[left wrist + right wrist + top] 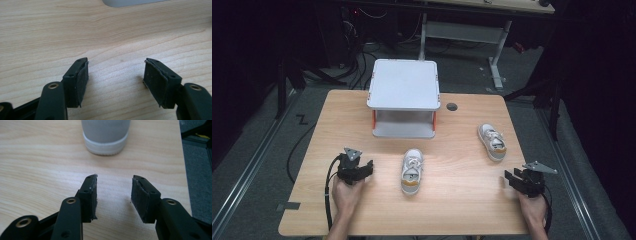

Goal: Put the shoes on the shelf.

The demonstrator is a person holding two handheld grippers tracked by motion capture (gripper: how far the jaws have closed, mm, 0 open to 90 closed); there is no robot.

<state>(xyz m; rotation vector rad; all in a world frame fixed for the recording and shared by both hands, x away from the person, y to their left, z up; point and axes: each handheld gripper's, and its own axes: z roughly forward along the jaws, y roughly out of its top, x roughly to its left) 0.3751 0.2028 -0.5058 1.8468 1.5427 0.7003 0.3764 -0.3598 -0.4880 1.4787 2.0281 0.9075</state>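
Note:
Two small white shoes with tan heels lie on the wooden table [462,200]: one shoe [412,171] at the centre, the other shoe [492,141] to the right. My left gripper [367,167] rests low at the front left, to the left of the centre shoe. In the left gripper view the left gripper [116,72] stands open over bare wood. My right gripper [510,177] sits at the front right, in front of the right shoe. The right gripper [114,187] has its jaws apart with nothing between them, and a shoe's grey end [106,137] lies ahead.
A white two-level stand [403,95] with orange posts occupies the back middle of the table; its base edge [130,2] shows ahead of the left gripper. A round cable hole [452,106] lies beside it. The table's right edge [183,157] runs close to the right gripper.

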